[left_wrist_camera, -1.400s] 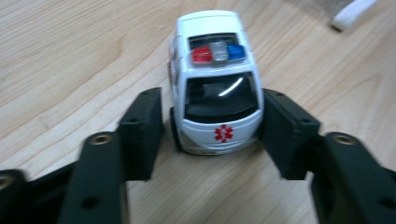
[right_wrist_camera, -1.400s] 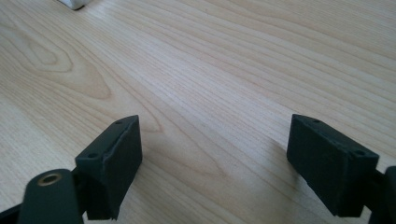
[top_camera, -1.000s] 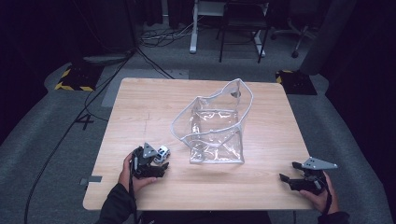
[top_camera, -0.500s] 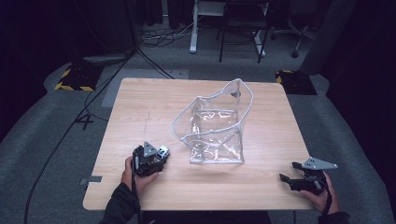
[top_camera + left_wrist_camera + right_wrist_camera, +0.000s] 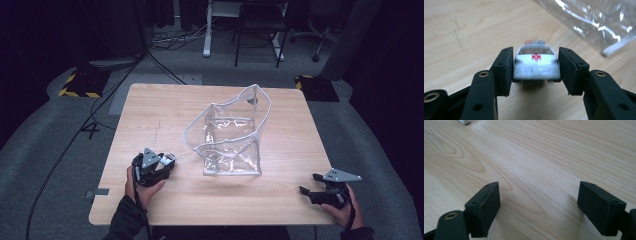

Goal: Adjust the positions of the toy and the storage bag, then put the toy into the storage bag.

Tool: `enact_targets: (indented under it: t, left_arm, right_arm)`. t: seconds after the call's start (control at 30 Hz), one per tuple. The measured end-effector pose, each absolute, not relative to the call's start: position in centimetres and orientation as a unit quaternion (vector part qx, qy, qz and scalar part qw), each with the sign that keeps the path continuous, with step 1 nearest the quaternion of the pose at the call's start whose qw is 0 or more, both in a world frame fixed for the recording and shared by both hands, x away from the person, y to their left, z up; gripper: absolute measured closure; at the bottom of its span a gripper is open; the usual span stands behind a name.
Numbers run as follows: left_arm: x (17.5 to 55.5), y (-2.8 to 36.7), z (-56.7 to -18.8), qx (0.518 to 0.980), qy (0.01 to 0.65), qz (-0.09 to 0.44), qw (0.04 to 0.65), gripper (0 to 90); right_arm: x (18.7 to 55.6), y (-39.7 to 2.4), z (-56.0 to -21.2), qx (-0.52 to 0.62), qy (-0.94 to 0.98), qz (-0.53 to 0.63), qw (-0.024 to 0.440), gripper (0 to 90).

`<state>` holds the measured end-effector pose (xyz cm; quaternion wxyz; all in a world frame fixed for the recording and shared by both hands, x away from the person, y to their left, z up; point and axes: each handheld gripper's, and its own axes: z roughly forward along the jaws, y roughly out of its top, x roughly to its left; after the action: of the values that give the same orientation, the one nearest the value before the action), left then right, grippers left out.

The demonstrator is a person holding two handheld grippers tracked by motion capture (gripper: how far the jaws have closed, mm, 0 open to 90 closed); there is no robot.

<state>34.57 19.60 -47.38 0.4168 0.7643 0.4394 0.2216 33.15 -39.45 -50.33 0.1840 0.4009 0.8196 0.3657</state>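
My left gripper has just closed on the toy car, a white one with a red cross on its rear, and the pads press on both its flanks. So the pickup looks done. What I judge is left is carrying the car to the clear plastic bag, which stands open just ahead and to the right of that gripper, and letting go inside it.

My right gripper rests apart with nothing between its pads, low over the bare table.

The left gripper view gives the grip and the car's markings. The high view gives the bag's open mouth and how the two grippers stand well apart.
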Motion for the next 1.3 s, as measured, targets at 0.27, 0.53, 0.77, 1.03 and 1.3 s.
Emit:
enact_targets:
  t: [0.27,0.53,0.77,1.03,1.3]
  left_arm:
    - [34.4,20.2,-46.4,0.748,0.44,0.231,0.44,48.6]
    - [34.9,20.7,-45.4,0.747,0.432,0.235,0.447,48.6]
    - [34.9,20.9,-43.9,0.733,0.431,0.252,0.462,48.6]
    - [36.2,21.1,-42.6,0.733,0.418,0.258,0.471,48.7]
    - [38.1,21.8,-41.2,0.721,0.429,0.267,0.474,48.6]
  right_arm:
    - [33.2,-39.5,-50.3,0.401,0.819,0.366,0.184,18.6]
    - [33.1,-39.5,-50.3,0.402,0.819,0.366,0.183,18.6]
    - [33.0,-39.5,-50.3,0.396,0.822,0.364,0.187,18.7]
    - [33.1,-39.4,-50.3,0.4,0.82,0.366,0.182,18.5]
    - [33.1,-39.5,-50.3,0.399,0.821,0.365,0.183,18.5]
